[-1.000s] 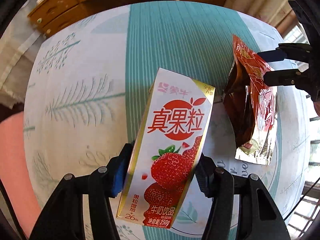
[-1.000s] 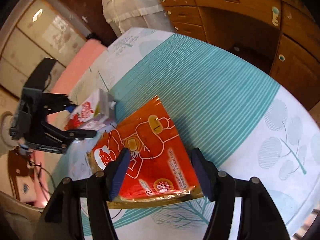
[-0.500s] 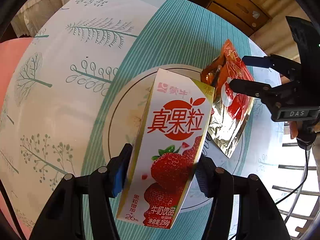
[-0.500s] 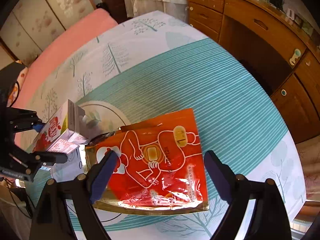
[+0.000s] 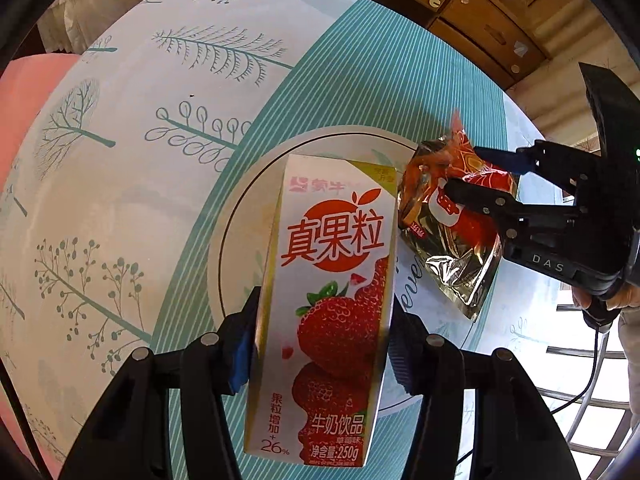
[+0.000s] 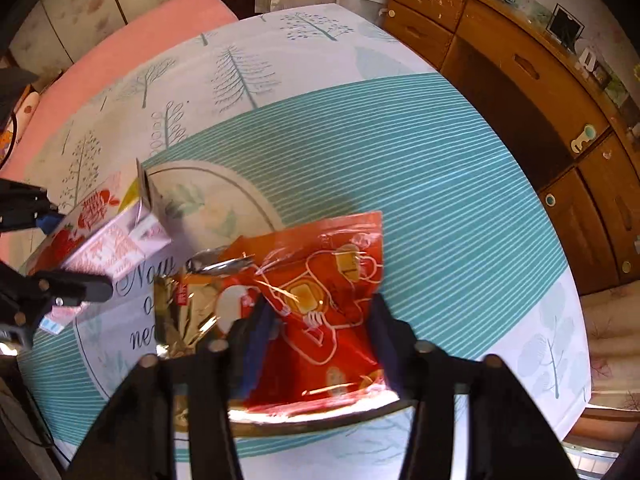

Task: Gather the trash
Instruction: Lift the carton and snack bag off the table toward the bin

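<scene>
A white strawberry milk carton [image 5: 332, 300] stands between the pads of my left gripper [image 5: 324, 344], which is shut on it; the jaws are closing slightly tighter. It is held over the round print on the tablecloth. To its right, a red and gold snack bag [image 5: 460, 248] sits between the fingers of my right gripper [image 5: 464, 170]. In the right wrist view, the right gripper [image 6: 320, 328] has its jaws closing and the pads press into the bag [image 6: 332, 272], which buckles and shows its gold side. The carton [image 6: 108, 240] and left gripper [image 6: 60, 248] are at the left.
The table wears a cloth with teal stripes [image 6: 400, 160] and tree prints. A wooden cabinet with drawers [image 6: 540, 100] stands past the far edge. A pink cushion [image 6: 120, 48] lies at the back left. A person's hand [image 5: 624, 296] holds the right gripper.
The right jaws spread wide off the bag, then closed in on it, crumpling it. Both grippers rolled and shifted across the table; the carton stayed in the left grip.
</scene>
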Demonstrator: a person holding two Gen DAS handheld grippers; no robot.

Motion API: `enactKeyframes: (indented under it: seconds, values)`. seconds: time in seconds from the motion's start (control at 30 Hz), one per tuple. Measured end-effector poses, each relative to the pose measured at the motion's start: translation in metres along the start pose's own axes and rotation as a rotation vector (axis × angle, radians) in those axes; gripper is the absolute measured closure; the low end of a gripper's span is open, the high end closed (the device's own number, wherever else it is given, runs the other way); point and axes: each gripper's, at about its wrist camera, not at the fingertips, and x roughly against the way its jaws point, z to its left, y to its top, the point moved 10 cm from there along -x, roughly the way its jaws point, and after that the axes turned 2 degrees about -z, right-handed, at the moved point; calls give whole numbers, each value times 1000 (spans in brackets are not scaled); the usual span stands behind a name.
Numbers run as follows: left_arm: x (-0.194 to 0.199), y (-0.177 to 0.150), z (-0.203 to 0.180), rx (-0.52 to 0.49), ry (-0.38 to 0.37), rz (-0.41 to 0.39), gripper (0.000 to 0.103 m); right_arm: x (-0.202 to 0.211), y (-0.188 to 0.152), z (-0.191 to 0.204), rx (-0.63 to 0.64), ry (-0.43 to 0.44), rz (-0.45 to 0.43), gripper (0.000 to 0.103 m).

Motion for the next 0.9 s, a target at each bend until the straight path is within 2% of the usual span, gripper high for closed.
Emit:
enactKeyframes:
  seconds: [0.07, 0.2, 0.23, 0.37, 0.5, 0.7, 0.9]
  values:
    - [4, -4, 5, 6, 1, -9, 50, 1, -3, 6, -7, -2, -5, 66]
    - [19, -12, 16, 16, -1, -23, 52, 10, -10, 16, -68, 12, -4, 87]
    - [23, -15, 18, 14, -1, -30, 52, 15, -11, 20, -90, 14, -17, 89]
    - [50, -24, 26, -16, 5, -65, 52, 44, -14, 42, -184, 48, -79, 90]
    - [80, -39, 38, -43, 3, -91, 53, 79, -11, 73, -241, 44, -163, 90]
    - [125, -64, 61, -86, 2, -137, 53, 118, -17, 135, -304, -33, -238, 90]
    - [168, -111, 101, -149, -22, -186, 53, 149, -31, 211, -371, -138, -276, 90]
